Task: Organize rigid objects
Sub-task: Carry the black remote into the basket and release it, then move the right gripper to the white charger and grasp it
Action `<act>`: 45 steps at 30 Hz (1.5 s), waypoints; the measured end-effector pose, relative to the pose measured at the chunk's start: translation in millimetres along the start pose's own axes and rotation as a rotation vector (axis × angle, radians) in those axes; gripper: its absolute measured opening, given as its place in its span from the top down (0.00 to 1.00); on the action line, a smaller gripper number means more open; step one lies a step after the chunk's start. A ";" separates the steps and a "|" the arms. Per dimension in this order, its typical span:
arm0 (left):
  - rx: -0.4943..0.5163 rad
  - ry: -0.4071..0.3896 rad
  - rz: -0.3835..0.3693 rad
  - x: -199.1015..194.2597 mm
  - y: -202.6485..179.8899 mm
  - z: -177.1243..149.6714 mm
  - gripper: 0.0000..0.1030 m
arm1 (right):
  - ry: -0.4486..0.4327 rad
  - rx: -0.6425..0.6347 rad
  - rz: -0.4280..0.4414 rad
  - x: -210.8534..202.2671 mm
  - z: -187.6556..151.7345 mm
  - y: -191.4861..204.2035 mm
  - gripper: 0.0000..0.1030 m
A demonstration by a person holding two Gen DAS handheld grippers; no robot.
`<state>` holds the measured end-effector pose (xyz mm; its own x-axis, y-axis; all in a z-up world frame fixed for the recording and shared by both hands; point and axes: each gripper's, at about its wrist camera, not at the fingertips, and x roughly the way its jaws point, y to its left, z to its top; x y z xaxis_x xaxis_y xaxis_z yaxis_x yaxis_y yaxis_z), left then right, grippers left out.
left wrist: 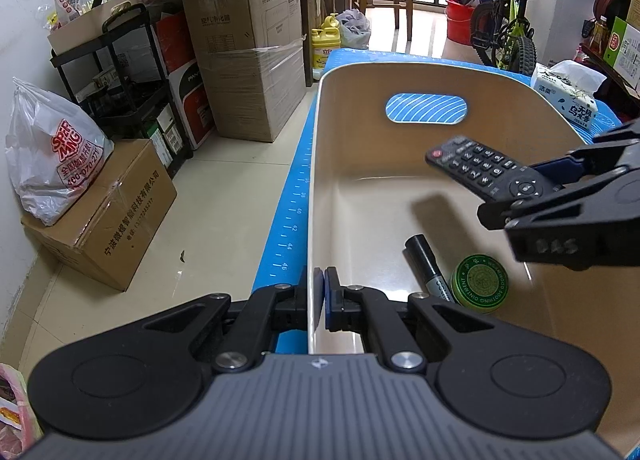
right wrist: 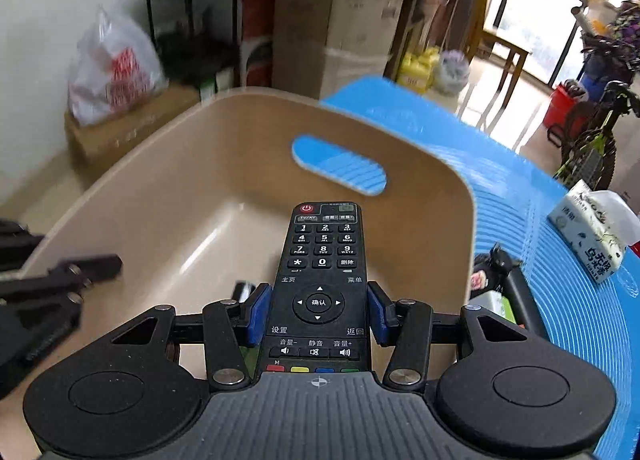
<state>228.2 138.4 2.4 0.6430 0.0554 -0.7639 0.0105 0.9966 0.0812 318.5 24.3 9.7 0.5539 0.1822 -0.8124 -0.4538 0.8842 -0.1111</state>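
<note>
The right hand-held gripper (right wrist: 318,314) clasped the remote (right wrist: 320,280) above the bin (left wrist: 440,73), long axis pointing toward its far handle slot; the left hand-held gripper (left wrist: 323,300) pinched the bin's near wall.

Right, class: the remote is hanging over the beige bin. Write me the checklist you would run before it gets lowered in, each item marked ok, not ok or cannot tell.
1. Right gripper pads clamp both sides of the remote: ok.
2. Remote is above the beige bin, inside its rim: ok.
3. Left gripper pinches the bin's near wall, steadying it: ok.
4. Bin floor below the remote is free; black marker and green ointment tin lie nearer the camera: ok.
5. Remote sits level in the grip: not ok, its front end looks tipped.
6. Gap between remote and bin floor: cannot tell.
</note>
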 end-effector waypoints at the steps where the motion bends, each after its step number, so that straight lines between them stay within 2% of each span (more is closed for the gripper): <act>1: 0.001 0.000 0.000 0.0 -0.8 0.0 0.94 | 0.017 -0.027 -0.020 2.8 0.7 3.3 0.48; 9: 0.002 0.000 0.001 0.5 -1.3 0.2 0.94 | 0.115 -0.135 -0.049 15.2 5.9 16.6 0.47; 12: 0.005 0.001 0.001 0.2 -3.4 0.4 0.95 | 0.155 -0.130 -0.039 24.2 2.3 20.2 0.47; 15: 0.003 0.004 0.001 0.9 -3.8 0.4 0.95 | 0.153 -0.121 -0.033 23.1 1.7 19.5 0.47; 16: 0.001 0.005 0.000 1.1 -4.0 0.5 0.95 | 0.154 -0.124 -0.035 23.2 2.7 19.3 0.42; 17: 0.002 0.005 0.000 0.9 -3.6 0.2 0.95 | 0.154 -0.126 -0.039 22.8 2.9 19.6 0.42; 21: 0.002 0.005 -0.003 2.4 1.6 1.0 0.94 | 0.104 -0.116 -0.037 13.4 4.2 17.5 0.39; 23: 0.001 0.005 -0.003 2.4 2.5 0.9 0.94 | 0.068 -0.091 -0.046 2.9 5.7 13.2 0.28; 29: 0.000 0.005 -0.003 2.1 2.7 0.7 0.94 | -0.052 -0.026 -0.062 -41.6 1.3 -14.2 0.27; 36: 0.001 0.005 -0.002 2.0 2.4 0.8 0.94 | -0.175 0.090 -0.085 -89.4 -15.0 -64.6 0.23; 41: 0.001 0.005 -0.002 2.1 2.8 0.8 0.94 | -0.206 0.150 -0.115 -99.2 -34.5 -98.9 0.22; 45: 0.001 0.005 -0.002 2.0 2.5 0.8 0.94 | -0.201 0.183 -0.118 -87.1 -58.7 -122.7 0.22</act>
<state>230.1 140.9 1.6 0.6390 0.0534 -0.7673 0.0131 0.9967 0.0803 284.9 -125.2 60.6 0.7311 0.1386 -0.6681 -0.2542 0.9640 -0.0781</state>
